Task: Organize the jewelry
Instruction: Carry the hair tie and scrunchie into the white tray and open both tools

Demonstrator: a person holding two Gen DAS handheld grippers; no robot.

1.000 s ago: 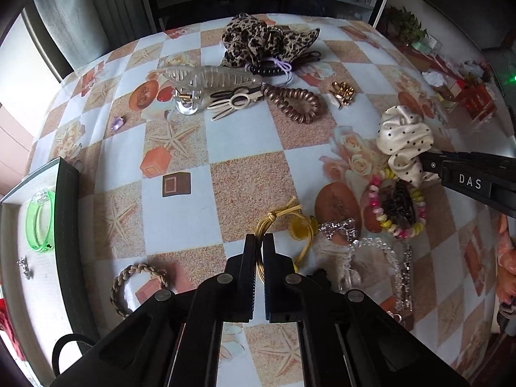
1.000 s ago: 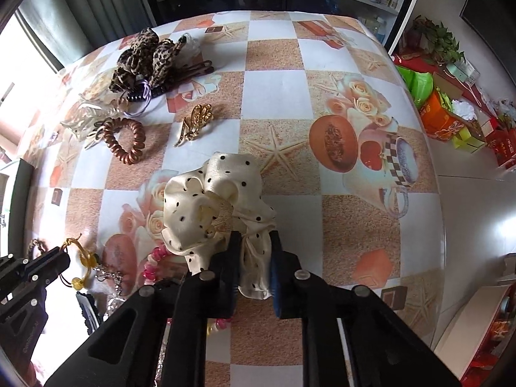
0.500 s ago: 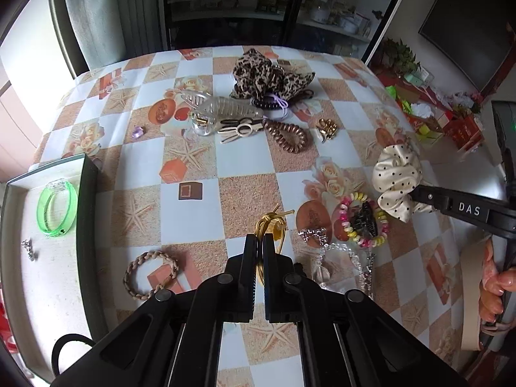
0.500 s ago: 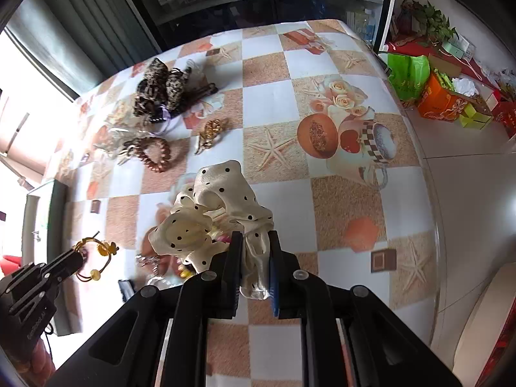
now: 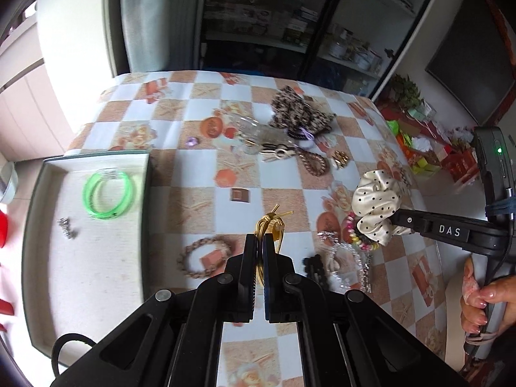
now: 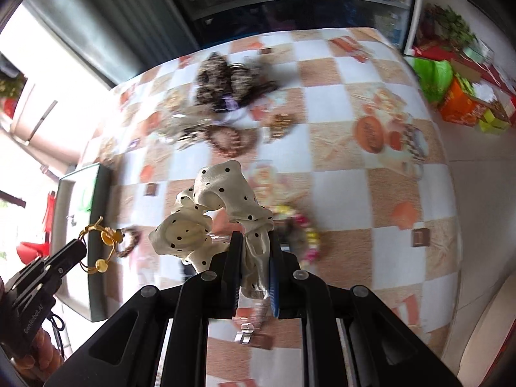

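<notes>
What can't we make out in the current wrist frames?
- Right wrist view: the far pile around the leopard scrunchie is motion-blurred; single pieces can't be told apart.
- Left wrist view: the small silver piece in the tray is too small and smeared to identify.
- Left wrist view: the left claw hides the lower part of the gold bangle.

A cream polka-dot scrunchie (image 6: 222, 216) is pinched in the right gripper (image 6: 254, 251) above the table (image 6: 354, 193), while gold hoops (image 6: 100, 245) are held by the left gripper (image 6: 75, 251).
</notes>
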